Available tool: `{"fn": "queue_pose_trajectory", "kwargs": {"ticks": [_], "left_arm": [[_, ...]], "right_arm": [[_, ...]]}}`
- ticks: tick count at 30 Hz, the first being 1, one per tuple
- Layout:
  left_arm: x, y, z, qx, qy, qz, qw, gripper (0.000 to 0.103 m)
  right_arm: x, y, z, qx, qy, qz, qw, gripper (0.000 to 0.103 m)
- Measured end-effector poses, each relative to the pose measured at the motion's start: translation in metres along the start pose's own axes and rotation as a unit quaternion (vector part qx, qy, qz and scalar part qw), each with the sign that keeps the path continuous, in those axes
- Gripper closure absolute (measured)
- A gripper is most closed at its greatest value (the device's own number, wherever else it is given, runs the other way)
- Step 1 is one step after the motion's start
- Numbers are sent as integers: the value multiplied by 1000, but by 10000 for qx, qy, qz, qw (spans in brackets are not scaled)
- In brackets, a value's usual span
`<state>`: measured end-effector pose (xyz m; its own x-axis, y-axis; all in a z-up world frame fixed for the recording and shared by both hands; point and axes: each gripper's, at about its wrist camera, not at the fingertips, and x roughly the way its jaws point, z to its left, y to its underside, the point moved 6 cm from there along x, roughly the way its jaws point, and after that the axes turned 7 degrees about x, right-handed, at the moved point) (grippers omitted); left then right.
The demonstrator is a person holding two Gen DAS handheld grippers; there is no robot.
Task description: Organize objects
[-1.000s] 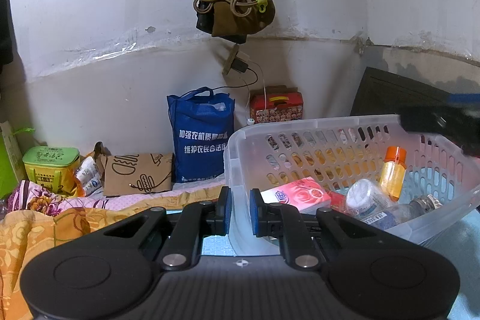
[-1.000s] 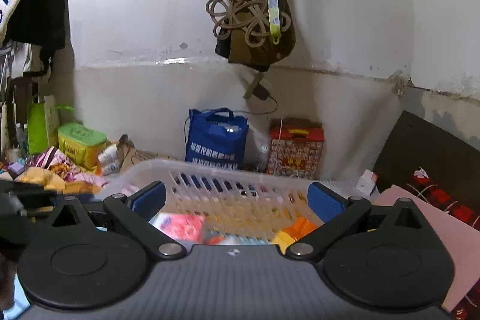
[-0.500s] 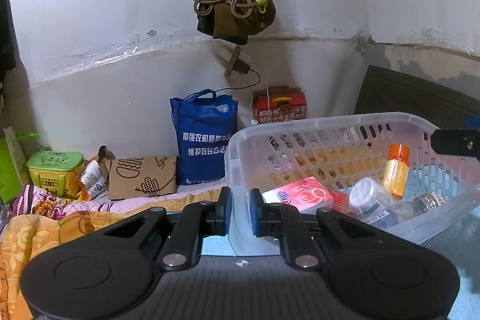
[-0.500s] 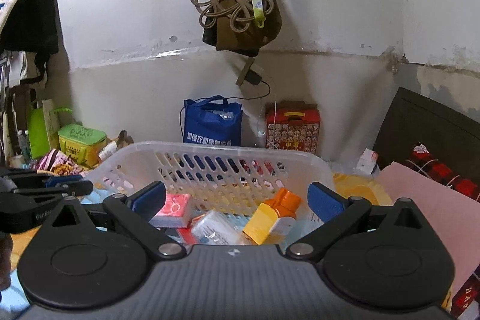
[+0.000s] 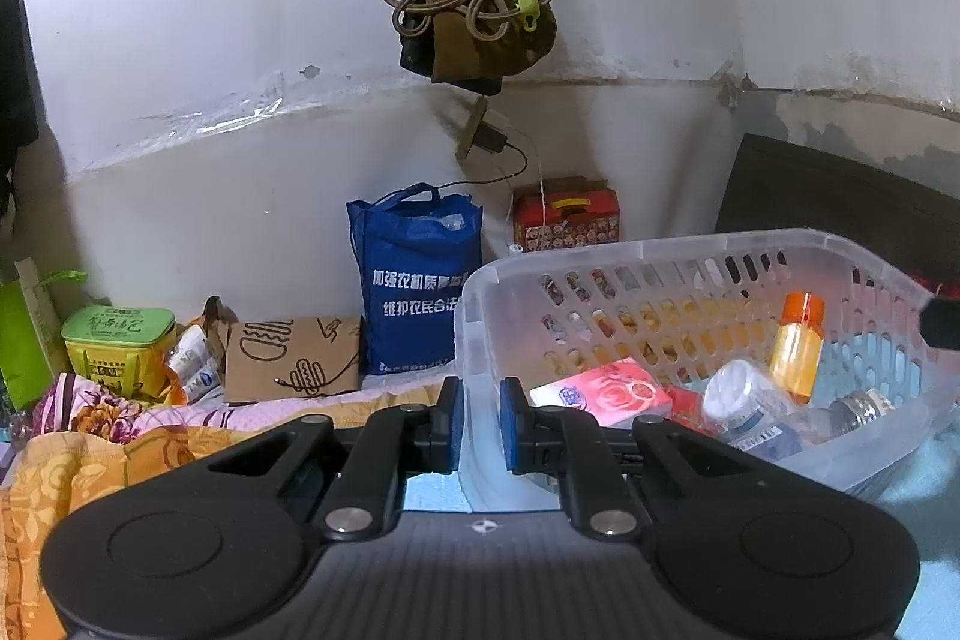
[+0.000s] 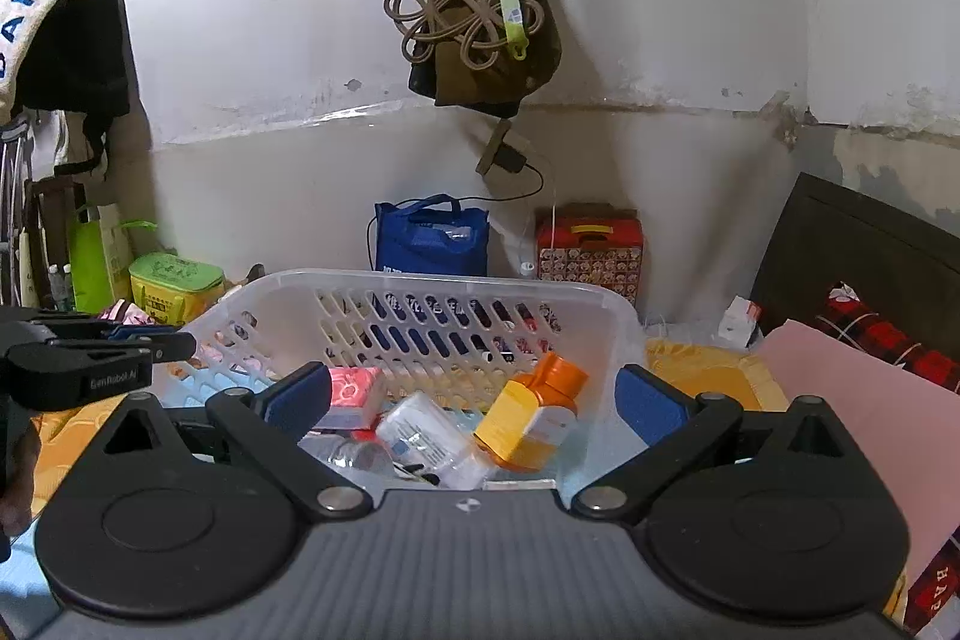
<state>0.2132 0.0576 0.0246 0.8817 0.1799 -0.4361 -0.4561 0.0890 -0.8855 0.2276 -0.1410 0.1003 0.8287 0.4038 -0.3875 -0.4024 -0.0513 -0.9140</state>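
Observation:
A clear plastic basket (image 5: 690,253) (image 6: 444,283) sits on the bed. It holds a pink tissue pack (image 5: 603,391) (image 6: 354,394), an orange-capped yellow bottle (image 5: 797,340) (image 6: 531,415), a white-lidded jar (image 5: 741,391) (image 6: 432,436) and a clear bottle (image 5: 852,409). My left gripper (image 5: 480,415) is shut on the basket's left rim; it also shows in the right wrist view (image 6: 150,349). My right gripper (image 6: 474,400) is open and empty just before the basket's near side.
A blue shopping bag (image 5: 417,280), a red patterned box (image 5: 567,214), a brown paper bag (image 5: 291,355) and a green tin (image 5: 117,346) stand along the wall. An orange floral blanket (image 5: 66,466) lies left; a pink sheet (image 6: 858,400) lies right. Bags hang overhead (image 6: 474,16).
The right gripper has drawn back and risen, so the basket's contents now show between its open fingers. The left gripper stays clamped on the rim.

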Motion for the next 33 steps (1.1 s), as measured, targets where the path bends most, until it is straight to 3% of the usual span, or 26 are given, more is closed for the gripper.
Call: {"fn": "queue_pose_trajectory", "kwargs": {"ticks": [7,10,12,14,16,18,20,24,28,33], "left_arm": [[0,1,-5,150,-205,-11,9997,87],[-4,0,-5,122,-213,-235,9994,85],[-9,-2,-2,77,-288,-417,9987,63],[-19,-3,1,119,-500,-677,9964,26],[-32,-3,2,226,-598,-935,9936,17],[-47,0,2,244,-571,-1085,9921,15],[-62,3,1,175,-425,-1159,9922,1],[-87,11,-9,28,21,-1068,9943,0],[-101,25,-19,7,232,-824,9963,0],[-95,59,-32,-98,398,-22,9992,0]], "right_arm": [[-17,6,-21,248,16,-130,9996,0],[-30,14,-29,391,-99,-313,9987,0],[-37,22,-36,542,-189,-416,9975,0],[-44,29,-40,612,-265,-483,9966,0],[-52,35,-43,557,-257,-557,9966,0],[-59,43,-44,493,-231,-578,9968,0],[-65,49,-44,421,-211,-648,9968,0],[-74,54,-40,248,-2,-746,9969,0],[-72,60,-41,492,270,-425,9975,0],[-65,70,-43,607,395,-67,9973,0]]}}
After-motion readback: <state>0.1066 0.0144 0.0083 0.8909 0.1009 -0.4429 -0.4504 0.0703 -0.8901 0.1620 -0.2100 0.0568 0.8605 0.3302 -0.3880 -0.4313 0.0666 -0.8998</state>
